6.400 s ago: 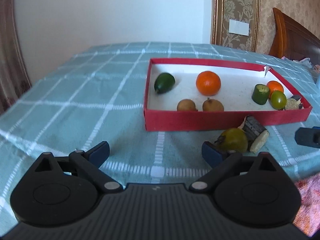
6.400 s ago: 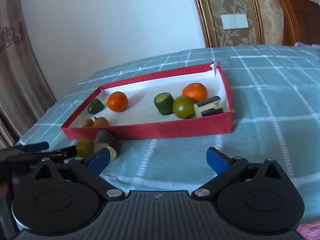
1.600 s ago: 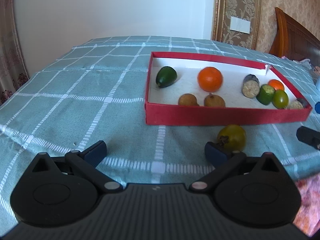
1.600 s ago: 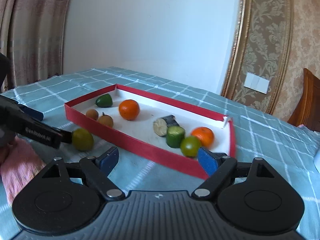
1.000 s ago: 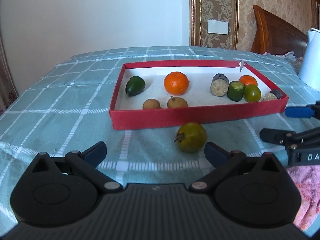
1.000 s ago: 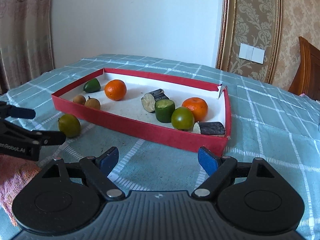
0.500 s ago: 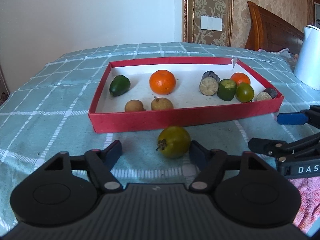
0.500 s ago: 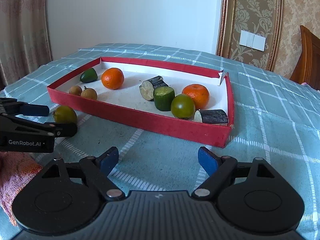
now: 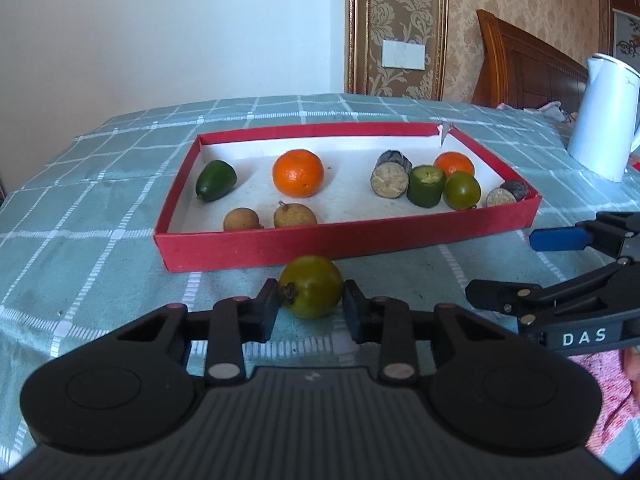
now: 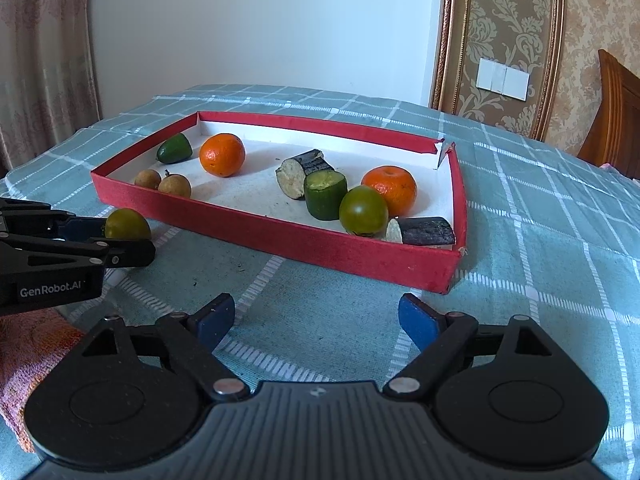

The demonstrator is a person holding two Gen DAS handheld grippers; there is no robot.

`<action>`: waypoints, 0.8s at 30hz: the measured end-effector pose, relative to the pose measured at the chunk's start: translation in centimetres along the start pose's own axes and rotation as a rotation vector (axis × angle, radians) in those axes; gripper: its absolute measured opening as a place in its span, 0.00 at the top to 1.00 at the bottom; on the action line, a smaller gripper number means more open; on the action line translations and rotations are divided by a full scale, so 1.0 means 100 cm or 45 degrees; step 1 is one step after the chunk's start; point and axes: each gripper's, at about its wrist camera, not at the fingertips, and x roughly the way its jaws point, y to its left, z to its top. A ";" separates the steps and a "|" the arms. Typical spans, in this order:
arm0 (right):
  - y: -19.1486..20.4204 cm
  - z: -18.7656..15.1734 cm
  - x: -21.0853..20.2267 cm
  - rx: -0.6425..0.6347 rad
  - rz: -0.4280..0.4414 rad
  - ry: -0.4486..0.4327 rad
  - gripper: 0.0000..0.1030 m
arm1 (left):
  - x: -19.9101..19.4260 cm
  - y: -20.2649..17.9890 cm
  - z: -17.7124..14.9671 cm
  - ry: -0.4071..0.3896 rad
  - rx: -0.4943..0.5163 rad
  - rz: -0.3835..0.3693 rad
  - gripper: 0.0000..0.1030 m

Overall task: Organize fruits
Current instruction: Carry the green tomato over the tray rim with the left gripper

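An olive-green fruit lies on the teal checked cloth just in front of the red tray. My left gripper has it between its jaws, which are closing, and both pads touch its sides. The right wrist view shows the same fruit between those fingers at the left edge. Inside the tray lie two oranges, a dark green fruit, two brown fruits, a green round fruit and cut chunks. My right gripper hovers over bare cloth near the tray's front right corner, its jaws opening, nothing between them.
A white kettle stands on the cloth to the right of the tray. A pink towel lies at the near table edge under the grippers. Behind are a wall and a wooden headboard.
My left gripper's jaws have closed in from wide apart onto the olive-green fruit, and it has come a little nearer the fruit. The right gripper has stayed put.
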 end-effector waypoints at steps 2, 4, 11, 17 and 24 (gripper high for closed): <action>0.000 0.000 0.000 0.004 -0.004 0.003 0.12 | -0.005 0.002 0.003 -0.017 -0.005 -0.006 0.70; -0.001 0.000 0.001 0.009 -0.008 0.006 0.10 | -0.010 0.004 0.008 -0.033 -0.008 -0.006 0.70; 0.000 0.001 0.001 0.011 -0.014 0.008 0.09 | -0.006 0.005 0.033 -0.068 0.011 0.037 0.70; -0.001 0.001 0.001 0.018 -0.014 0.012 0.08 | 0.019 0.010 0.052 -0.053 0.002 0.099 0.70; -0.001 0.001 0.002 0.026 -0.019 0.017 0.07 | 0.047 0.023 0.064 0.011 -0.049 0.113 0.70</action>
